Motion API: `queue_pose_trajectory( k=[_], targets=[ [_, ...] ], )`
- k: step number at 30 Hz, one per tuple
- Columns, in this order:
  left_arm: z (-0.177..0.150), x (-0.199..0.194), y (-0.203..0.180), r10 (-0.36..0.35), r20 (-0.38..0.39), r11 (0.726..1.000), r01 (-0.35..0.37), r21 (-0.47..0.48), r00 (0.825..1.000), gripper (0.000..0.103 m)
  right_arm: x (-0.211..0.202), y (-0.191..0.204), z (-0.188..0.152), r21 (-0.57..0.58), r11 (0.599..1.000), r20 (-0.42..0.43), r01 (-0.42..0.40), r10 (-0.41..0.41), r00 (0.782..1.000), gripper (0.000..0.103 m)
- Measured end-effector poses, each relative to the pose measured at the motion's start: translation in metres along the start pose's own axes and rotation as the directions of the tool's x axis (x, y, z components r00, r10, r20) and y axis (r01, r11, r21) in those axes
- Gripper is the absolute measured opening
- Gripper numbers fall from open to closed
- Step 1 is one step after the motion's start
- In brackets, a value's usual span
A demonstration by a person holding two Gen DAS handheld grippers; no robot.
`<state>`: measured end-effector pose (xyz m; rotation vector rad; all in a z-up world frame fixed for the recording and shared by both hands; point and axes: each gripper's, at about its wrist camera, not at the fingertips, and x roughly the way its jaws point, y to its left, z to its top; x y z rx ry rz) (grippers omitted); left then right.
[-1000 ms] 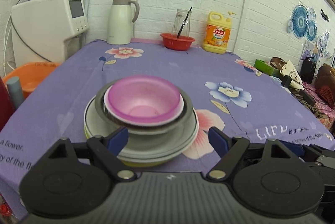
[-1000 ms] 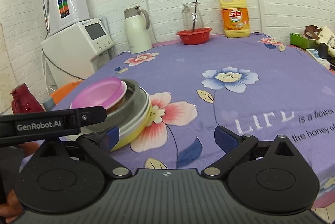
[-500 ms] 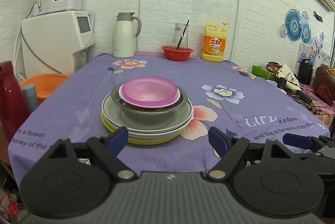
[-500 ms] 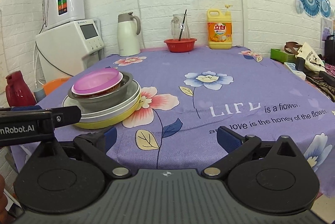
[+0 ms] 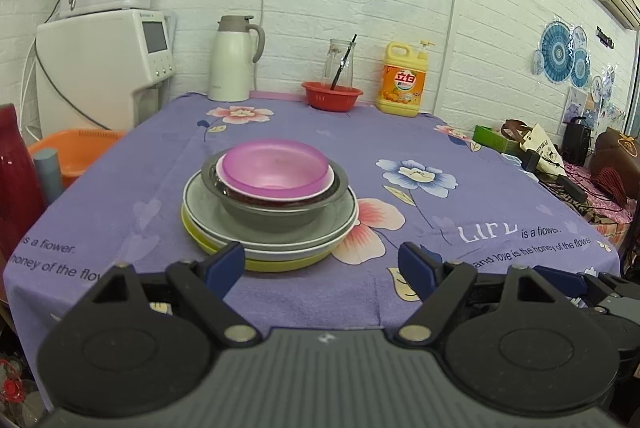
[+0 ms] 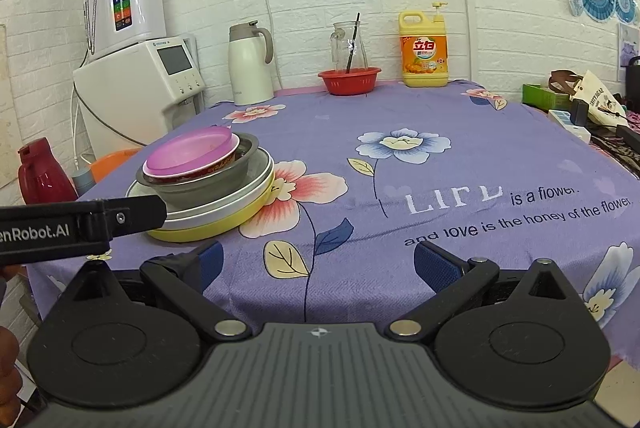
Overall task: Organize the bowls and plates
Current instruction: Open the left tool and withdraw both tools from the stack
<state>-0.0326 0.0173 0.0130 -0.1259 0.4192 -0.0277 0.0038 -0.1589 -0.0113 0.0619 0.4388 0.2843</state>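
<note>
Left tongs (image 5: 320, 264): wide open and holding nothing. They hang over the near edge of the table, with the stack of dishes just past the blue tips.
Right tongs (image 6: 316, 262): wide open too, with nothing between the blue tips. They point at the flowery cloth, and the stack is off to their left.
Pink bowl (image 5: 276, 170): on the very top of the stack. It sits inside a white bowl with a red pattern (image 6: 218, 164).
Grey bowl (image 5: 276, 210): under those two, holding them both.
Plates: a grey plate (image 5: 212, 206) and a white plate (image 6: 216, 214) lie under the bowls, and a yellow plate (image 5: 280, 263) is at the bottom, flat on the cloth.
Stack place: on the left part of the table, close to the near edge.
Table (image 6: 460, 164): covered with a purple cloth with flowers and words on it.
Far end of table: a white jug (image 5: 234, 60), a red basket (image 5: 332, 100) with a glass jar (image 5: 340, 64) just behind it, and a yellow soap bottle (image 5: 404, 80), all by the white brick wall.
</note>
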Motion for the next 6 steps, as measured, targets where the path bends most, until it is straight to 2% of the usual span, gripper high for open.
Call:
queue_pose_trajectory(
  k=[6],
  targets=[
    [-0.0010, -0.0004, 0.0002, 0.017, 0.005, 1.000, -0.017, 0.012, 1.000, 0.081, -0.0010, 0.0020, -0.0003, -0.008, 1.000, 0.001, -0.003, 0.003, 1.000, 0.103]
  ],
)
